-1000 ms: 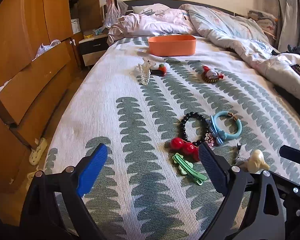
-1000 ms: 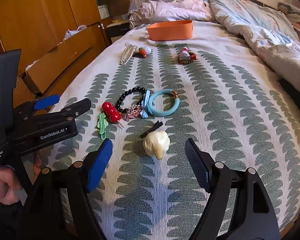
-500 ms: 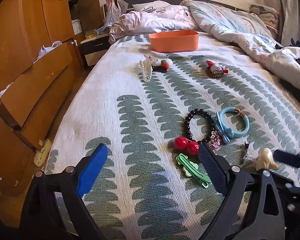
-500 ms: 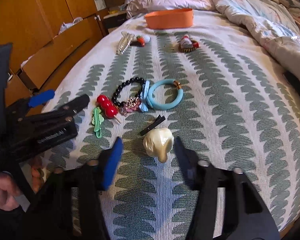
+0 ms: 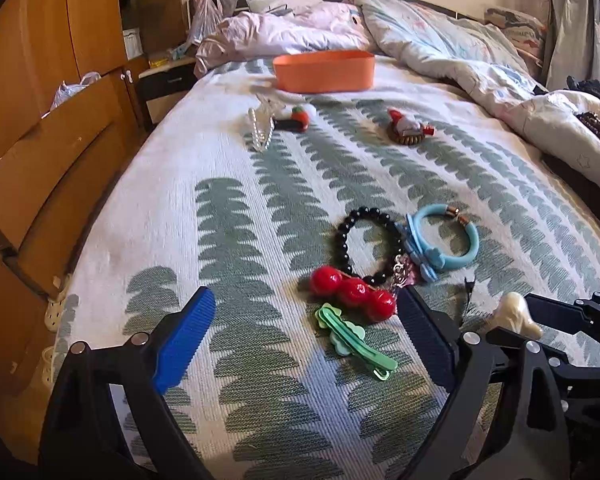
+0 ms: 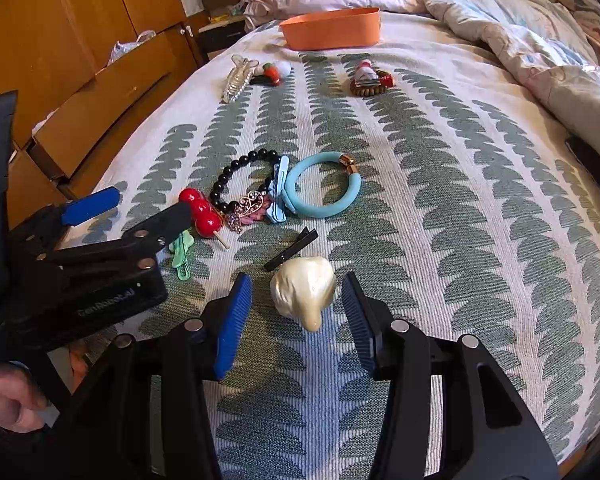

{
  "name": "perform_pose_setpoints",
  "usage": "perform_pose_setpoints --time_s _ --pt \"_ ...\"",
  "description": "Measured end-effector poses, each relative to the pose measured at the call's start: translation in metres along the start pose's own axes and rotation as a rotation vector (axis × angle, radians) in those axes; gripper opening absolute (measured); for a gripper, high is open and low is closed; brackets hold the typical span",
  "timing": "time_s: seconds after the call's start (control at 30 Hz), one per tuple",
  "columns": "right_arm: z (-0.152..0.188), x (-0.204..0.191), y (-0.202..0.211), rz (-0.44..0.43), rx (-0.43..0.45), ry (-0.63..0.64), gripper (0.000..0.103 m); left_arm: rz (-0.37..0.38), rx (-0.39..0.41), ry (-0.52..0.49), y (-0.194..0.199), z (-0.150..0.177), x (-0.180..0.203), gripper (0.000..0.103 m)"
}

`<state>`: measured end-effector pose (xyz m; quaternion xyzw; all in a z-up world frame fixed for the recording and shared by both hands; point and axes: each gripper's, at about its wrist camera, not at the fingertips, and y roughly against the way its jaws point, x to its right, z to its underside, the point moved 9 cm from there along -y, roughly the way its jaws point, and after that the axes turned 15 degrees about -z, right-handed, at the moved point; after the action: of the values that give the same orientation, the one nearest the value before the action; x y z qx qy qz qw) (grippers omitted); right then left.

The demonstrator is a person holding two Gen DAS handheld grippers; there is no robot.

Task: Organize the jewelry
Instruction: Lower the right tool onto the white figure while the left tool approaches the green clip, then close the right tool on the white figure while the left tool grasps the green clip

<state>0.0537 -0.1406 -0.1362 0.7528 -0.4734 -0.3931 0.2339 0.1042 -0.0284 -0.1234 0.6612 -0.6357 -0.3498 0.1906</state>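
right tool (image 6: 296, 312): spread, straddling pearl clip (image 6: 304, 290), untouched | clip's long axis along fingers | left tool (image 5: 304, 336): spread, farther off | near bed's foot edge

Pearly cream hair clip (image 6: 303, 293) on the bedspread, near black bead bracelet (image 6: 236, 178).

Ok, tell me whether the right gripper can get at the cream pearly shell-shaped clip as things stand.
Probably yes. The right gripper is open with the cream pearly shell-shaped clip between its fingers, gaps on both sides. The thin black hairpin lies just beyond it, clear of the pads.
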Motion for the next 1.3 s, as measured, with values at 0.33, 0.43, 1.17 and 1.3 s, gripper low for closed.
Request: perform_pose_setpoints --time_s 0.33,0.43,1.17,1.3 --pt "0.003 0.002 -0.004 -0.025 -0.017 -0.025 0.035 -0.011 -0.008 -0.006 -0.005 0.001 -0.002 0.091" --pt "0.003 0.003 -0.002 -0.032 -0.011 -0.034 0.035 -0.001 -0.01 -0.015 -0.006 0.001 0.002 0.091" --pt "0.0 0.007 0.012 -0.051 0.017 -0.053 0.035 0.132 -0.081 -0.077 -0.012 0.015 0.028 0.051" --pt "-0.001 0.007 0.013 -0.057 0.02 -0.057 0.035 0.138 -0.092 -0.088 -0.013 0.017 0.03 0.051"
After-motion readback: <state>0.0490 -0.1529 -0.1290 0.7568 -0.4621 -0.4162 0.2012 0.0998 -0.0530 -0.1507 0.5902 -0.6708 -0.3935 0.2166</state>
